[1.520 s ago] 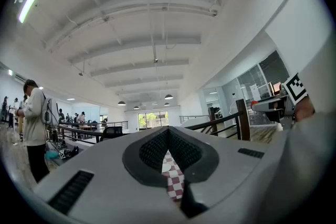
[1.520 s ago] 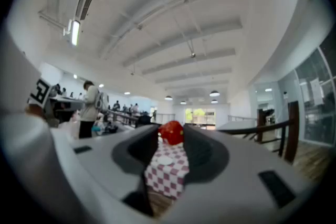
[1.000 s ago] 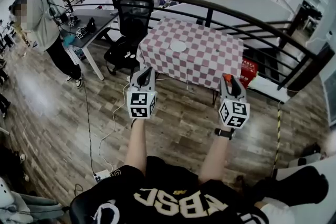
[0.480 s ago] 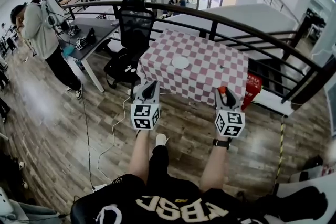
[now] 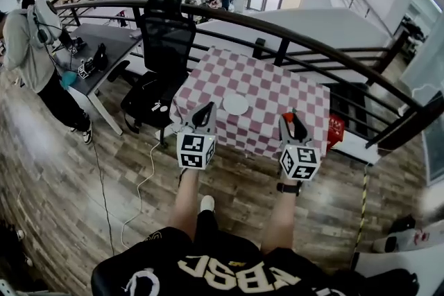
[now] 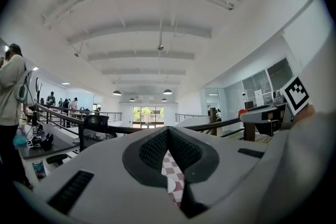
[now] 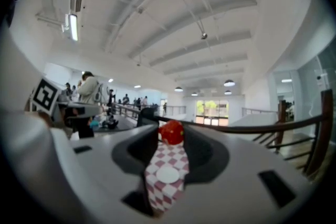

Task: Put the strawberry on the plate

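Note:
A table with a red-and-white checked cloth (image 5: 277,86) stands ahead, and a small white plate (image 5: 235,104) lies on it. My right gripper (image 5: 291,119) is held over the table's near edge, shut on a red strawberry (image 7: 171,132) at its fingertips. In the right gripper view the plate (image 7: 168,174) shows between the jaws, below the strawberry. My left gripper (image 5: 206,109) is level with it at the left, near the cloth's front left edge. Its jaws stand closed with nothing between them, and only a sliver of the cloth (image 6: 171,166) shows through.
A black office chair (image 5: 163,31) stands left of the table, with a grey desk (image 5: 104,45) and a person (image 5: 31,45) further left. A dark railing (image 5: 312,35) runs behind the table. A red box (image 5: 335,132) sits by its right side. Cables (image 5: 142,184) cross the wooden floor.
The table has come closer in the head view. Both grippers, earlier over the floor short of it, now reach its near edge. The strawberry stays in the right gripper.

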{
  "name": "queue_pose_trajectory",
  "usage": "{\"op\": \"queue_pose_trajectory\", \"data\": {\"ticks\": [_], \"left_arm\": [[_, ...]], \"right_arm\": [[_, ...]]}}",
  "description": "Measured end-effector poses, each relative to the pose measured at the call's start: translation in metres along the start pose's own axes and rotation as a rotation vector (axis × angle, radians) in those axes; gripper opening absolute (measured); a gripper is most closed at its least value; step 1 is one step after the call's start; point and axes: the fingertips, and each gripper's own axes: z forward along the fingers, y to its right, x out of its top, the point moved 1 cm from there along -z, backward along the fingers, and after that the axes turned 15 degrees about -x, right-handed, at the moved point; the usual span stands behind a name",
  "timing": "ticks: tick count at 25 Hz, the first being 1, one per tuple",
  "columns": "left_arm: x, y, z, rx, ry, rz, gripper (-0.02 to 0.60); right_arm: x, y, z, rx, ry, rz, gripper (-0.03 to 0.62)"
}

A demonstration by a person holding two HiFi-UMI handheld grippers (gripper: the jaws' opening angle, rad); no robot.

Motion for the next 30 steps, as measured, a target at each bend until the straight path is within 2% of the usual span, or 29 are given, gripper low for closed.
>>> {"op": "queue_pose_trajectory", "data": {"ticks": [6, 13, 15, 20, 24, 30], "left_arm": [[-0.006, -0.083, 0.060, -0.034, 0.000, -0.020, 0.015], [-0.031, -0.120, 0.107, -0.098, -0.005, -0.105, 0.014], [-0.045, -0.130, 0.112, -0.094, -0.031, -0.121, 0.015], [-0.071, -0.161, 0.124, -0.067, -0.057, -0.225, 0.014], [-0.083, -0.158, 0.152, -0.113, -0.084, -0.202, 0.015], [-0.106, -0.157, 0.190, -0.152, -0.161, -0.178, 0.015]], "right_arm": [[0.000, -0.042, 0.103, 0.020, -0.019, 0.009, 0.155], [-0.032, -0.096, 0.172, 0.083, -0.091, 0.017, 0.155], [-0.036, -0.093, 0.183, 0.075, -0.098, 0.020, 0.155], [-0.042, -0.078, 0.203, 0.052, -0.100, 0.016, 0.155], [-0.064, -0.059, 0.225, 0.034, -0.123, 0.033, 0.155], [-0.091, -0.049, 0.260, 0.060, -0.176, 0.064, 0.155]]}}
